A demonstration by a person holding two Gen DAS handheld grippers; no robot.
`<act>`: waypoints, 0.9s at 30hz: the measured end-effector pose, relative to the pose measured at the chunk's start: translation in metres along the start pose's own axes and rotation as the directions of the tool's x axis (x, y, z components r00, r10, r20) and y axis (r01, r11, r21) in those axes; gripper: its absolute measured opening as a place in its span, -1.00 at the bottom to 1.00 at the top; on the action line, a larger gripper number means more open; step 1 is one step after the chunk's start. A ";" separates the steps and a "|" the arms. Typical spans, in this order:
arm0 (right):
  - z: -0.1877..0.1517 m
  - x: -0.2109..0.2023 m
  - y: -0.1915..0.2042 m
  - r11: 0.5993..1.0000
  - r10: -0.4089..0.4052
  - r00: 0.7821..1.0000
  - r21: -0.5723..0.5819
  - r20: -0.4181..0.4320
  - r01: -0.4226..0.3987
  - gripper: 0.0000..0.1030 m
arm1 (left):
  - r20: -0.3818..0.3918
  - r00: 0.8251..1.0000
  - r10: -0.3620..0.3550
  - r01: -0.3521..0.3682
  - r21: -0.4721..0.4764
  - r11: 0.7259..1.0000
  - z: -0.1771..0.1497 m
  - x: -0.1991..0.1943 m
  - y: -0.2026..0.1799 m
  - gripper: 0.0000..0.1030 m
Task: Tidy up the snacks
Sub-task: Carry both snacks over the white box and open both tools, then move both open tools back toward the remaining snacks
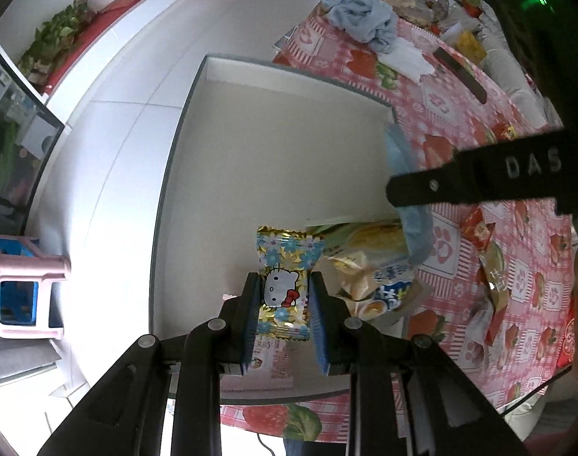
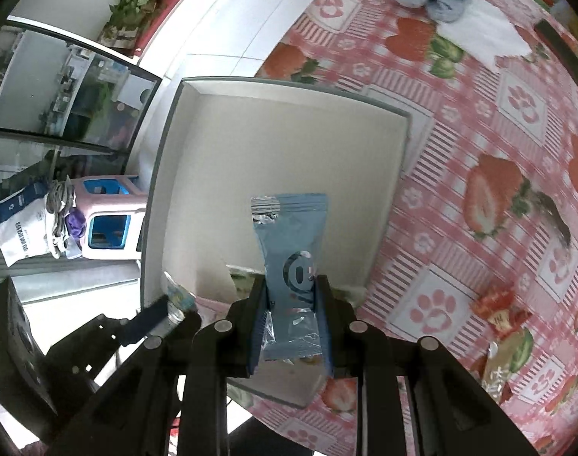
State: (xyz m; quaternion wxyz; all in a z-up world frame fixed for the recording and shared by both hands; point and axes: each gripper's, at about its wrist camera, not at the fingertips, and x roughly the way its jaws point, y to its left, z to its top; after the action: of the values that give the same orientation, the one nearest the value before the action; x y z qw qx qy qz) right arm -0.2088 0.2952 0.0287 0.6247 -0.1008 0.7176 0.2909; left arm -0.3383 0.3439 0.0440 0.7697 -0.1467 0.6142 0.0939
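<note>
The left gripper (image 1: 283, 304) was closed on a gold snack packet (image 1: 285, 285) printed with blue flowers and a white cartoon cat, its blue-padded fingers (image 1: 251, 319) pressing the packet's two sides so that the wrapper stood up between them. It hung over the near end of a shallow white box (image 1: 273, 144) with a grey rim. Just right of the held packet, yellowish wrapped snacks (image 1: 369, 266) lay on the box floor, and under the fingers a pale pink printed packet (image 1: 273, 361) lay flat. The right gripper (image 2: 291, 315) was likewise clamped on a light blue packet (image 2: 289, 262) with a dark round mark on its face; that packet rose upright from between the pads, its crimped silver end uppermost, also above the near part of the box (image 2: 289, 133). In the left wrist view one black arm of the right gripper (image 1: 471, 186) crossed the right side of the frame with the blue wrapper showing behind it. The box sat on a table covered by a pink checked cloth (image 2: 460, 190) with strawberries and paw prints. More loose wrapped snacks (image 2: 505, 326) lay on the cloth to the right of the box, apart from it, and a crumpled blue towel (image 1: 365, 19) lay at the table's far side.
</note>
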 end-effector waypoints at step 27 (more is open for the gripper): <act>0.008 0.022 -0.018 0.989 -0.088 0.995 0.115 -0.035 0.092 0.76 | -0.031 0.999 0.040 -0.040 0.014 0.999 -0.012 0.013 0.008 0.55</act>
State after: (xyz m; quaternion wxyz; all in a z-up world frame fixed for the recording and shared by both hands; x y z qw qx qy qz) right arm -0.1971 0.2894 0.0017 0.6311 -0.1010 0.7374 0.2185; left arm -0.3490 0.3471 0.0278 0.7588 -0.1309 0.6297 0.1029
